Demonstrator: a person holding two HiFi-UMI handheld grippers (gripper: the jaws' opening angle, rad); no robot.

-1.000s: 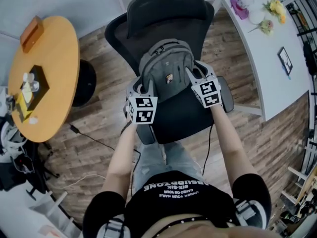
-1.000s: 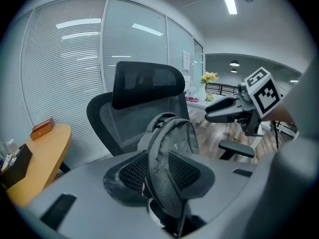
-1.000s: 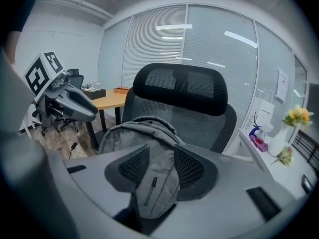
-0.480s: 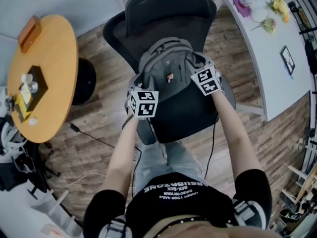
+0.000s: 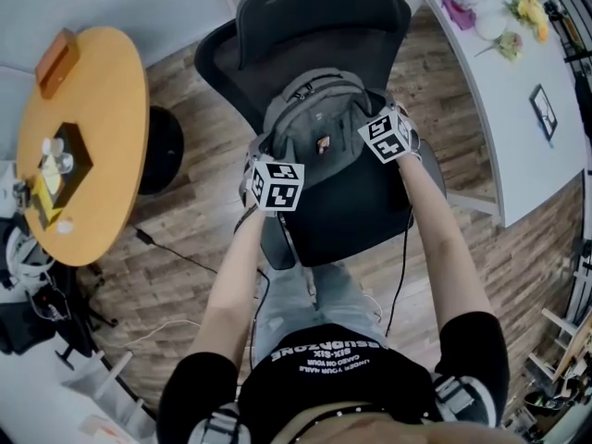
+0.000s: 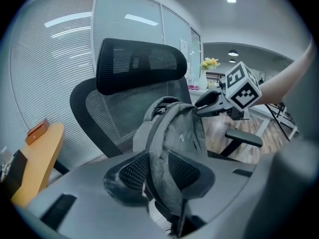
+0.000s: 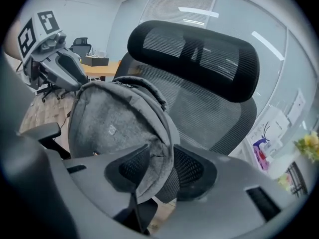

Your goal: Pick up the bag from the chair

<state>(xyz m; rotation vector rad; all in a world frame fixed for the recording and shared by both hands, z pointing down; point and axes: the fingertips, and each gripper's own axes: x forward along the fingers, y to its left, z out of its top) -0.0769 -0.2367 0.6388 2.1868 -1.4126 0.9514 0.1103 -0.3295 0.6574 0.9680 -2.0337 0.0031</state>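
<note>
I count one chair (image 5: 314, 12) in the middle of the head view. It is black, with a mesh back and a headrest. One orange round table (image 5: 92, 137) stands to its left. One white desk (image 5: 504, 100) stands to its right, cut off by the frame edge.

One grey bag (image 5: 319, 118) sits upright on the chair, leaning against the backrest. Two grippers are on it, one at each flank. The left gripper (image 6: 158, 176) has its jaws pinched tight on a fold of grey fabric at the bag's left side. The right gripper (image 7: 155, 172) is clamped the same way on the fabric edge at the right side. Each carries a marker cube, so I see two: the left cube (image 5: 277, 185) and the right cube (image 5: 386, 137).

The bag's bottom is hidden behind the grippers and my operator's arms — I cannot tell whether it rests on the seat or hangs just clear. The chair's base is covered by the seat and the person's legs. The few small things on the round table are too small to name.
</note>
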